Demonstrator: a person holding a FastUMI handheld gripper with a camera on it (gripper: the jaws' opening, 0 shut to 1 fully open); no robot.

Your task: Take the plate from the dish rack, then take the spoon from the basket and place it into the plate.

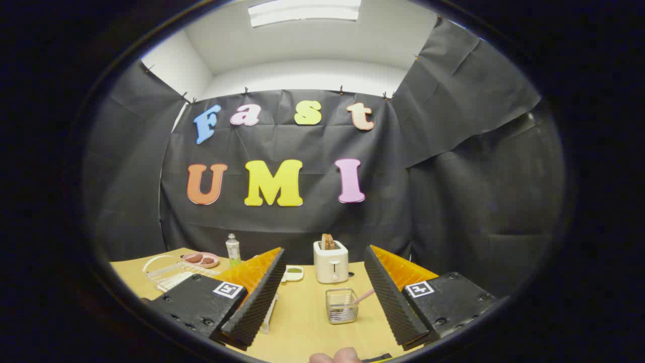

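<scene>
Wooden table [307, 322]; we see our gripper [322, 302] spread wide, holding nothing. Beside the left finger, the wire dish rack [169, 275] is partly hidden, its plate [156, 261] hard to make out. Between the fingers, a wire basket [341, 306] holds the pink-handled spoon [362, 298].

A ceiling light panel [305, 11] overhead gives bright, even light, slightly blown out against the white ceiling. The wooden surface [302, 322] is well lit, with only soft, short shadows under the toaster [330, 261] and the wire basket [341, 305]. Fisheye distortion bends the booth walls and darkens toward the rim. The open tool [322, 297] is sharp, its fingers spread apart.
</scene>
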